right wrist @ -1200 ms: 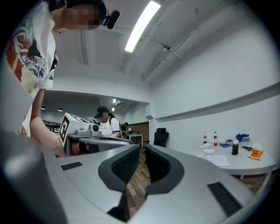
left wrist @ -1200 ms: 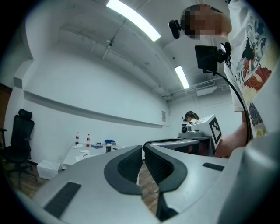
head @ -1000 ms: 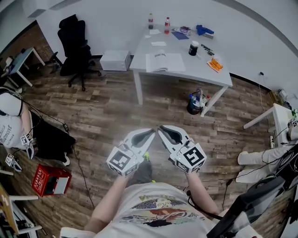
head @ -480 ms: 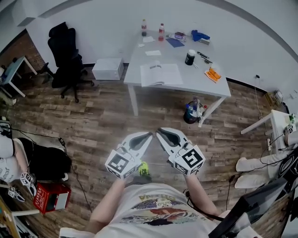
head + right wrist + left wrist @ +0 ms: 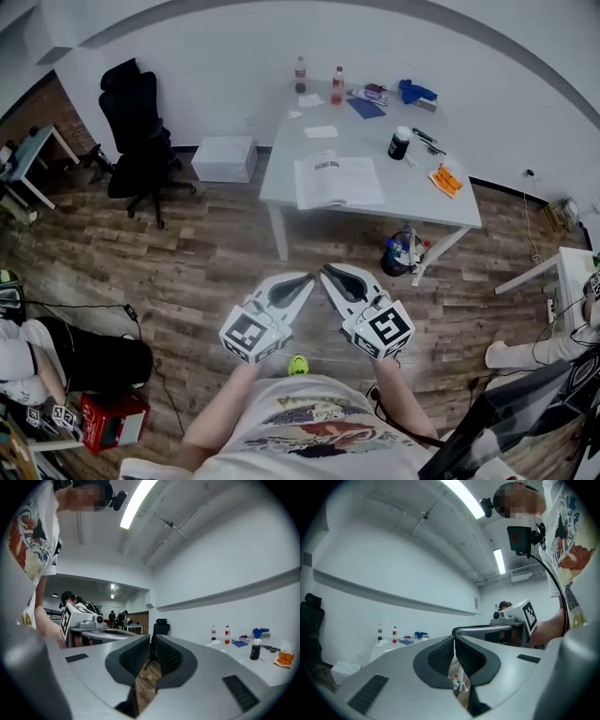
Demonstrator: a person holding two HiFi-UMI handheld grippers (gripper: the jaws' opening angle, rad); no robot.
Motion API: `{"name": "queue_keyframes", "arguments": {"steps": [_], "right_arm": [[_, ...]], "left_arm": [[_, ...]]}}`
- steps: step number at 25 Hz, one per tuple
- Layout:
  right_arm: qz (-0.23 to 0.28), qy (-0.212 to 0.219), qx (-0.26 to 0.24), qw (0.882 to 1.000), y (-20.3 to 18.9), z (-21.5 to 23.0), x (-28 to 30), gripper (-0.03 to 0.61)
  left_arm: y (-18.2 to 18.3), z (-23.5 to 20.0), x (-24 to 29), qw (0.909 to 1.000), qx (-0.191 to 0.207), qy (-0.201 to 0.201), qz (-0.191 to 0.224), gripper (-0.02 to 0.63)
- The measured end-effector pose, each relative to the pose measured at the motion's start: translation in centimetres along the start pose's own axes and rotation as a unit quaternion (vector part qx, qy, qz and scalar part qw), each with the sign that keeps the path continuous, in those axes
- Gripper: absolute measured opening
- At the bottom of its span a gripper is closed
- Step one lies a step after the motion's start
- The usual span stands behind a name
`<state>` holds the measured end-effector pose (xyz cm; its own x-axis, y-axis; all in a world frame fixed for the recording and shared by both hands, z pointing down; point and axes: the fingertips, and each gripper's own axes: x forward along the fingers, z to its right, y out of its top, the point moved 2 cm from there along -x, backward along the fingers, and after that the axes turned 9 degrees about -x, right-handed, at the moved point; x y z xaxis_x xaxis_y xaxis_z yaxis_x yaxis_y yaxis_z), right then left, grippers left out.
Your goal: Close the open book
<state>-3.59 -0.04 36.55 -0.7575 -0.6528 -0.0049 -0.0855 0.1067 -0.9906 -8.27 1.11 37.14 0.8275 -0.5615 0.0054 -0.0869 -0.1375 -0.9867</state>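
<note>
An open book (image 5: pixel 337 180) lies flat on the near half of a white table (image 5: pixel 427 202) in the head view, well ahead of me across the wooden floor. My left gripper (image 5: pixel 306 279) and right gripper (image 5: pixel 328 273) are held side by side in front of my chest, tips almost meeting, both shut with nothing between the jaws. In the left gripper view the left gripper (image 5: pixel 454 641) is shut and the table shows far off at the left. In the right gripper view the right gripper (image 5: pixel 153 641) is also shut and empty.
On the table stand two bottles (image 5: pixel 319 76), a black cup (image 5: pixel 399 143), an orange item (image 5: pixel 443 180), blue things (image 5: pixel 416 92) and papers. A bin (image 5: pixel 400 253) sits under the table's right side. A black office chair (image 5: pixel 136 122) and a white box (image 5: pixel 224 158) stand left.
The table and book sit lower and larger in the head view than a second ago as I walk towards them. Both grippers stay shut, held together in front of me.
</note>
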Motion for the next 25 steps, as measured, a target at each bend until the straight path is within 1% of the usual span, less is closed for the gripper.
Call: {"name": "queue_keyframes", "arguments": {"steps": [5,9,15,21,25], "right_arm": [[0.004,-0.004,-0.010,1.000,-0.2,2.3,3.0,0.031],[-0.006,-0.003,-0.013,1.000,-0.6,3.7,3.8,0.031],[-0.004,0.008,-0.005,1.000,-1.5,8.1,5.5,0.031],[-0.007,0.046,0.002,0.999,-2.0,12.8,7.2,0.029],[-0.014,0.068,0.000,0.998,-3.1,15.8,7.9,0.031]], "left_arm": [[0.7,-3.2,1.9,0.9999,0.010,-0.011,0.007,0.014],[0.3,-4.6,3.3,1.0000,-0.002,-0.008,0.001,0.014],[0.1,-7.4,7.3,0.9999,0.001,0.003,-0.013,0.014],[0.7,-9.7,11.1,0.9992,0.007,0.029,-0.026,0.014],[0.0,-11.5,13.6,0.9975,0.011,0.058,-0.040,0.014]]}}
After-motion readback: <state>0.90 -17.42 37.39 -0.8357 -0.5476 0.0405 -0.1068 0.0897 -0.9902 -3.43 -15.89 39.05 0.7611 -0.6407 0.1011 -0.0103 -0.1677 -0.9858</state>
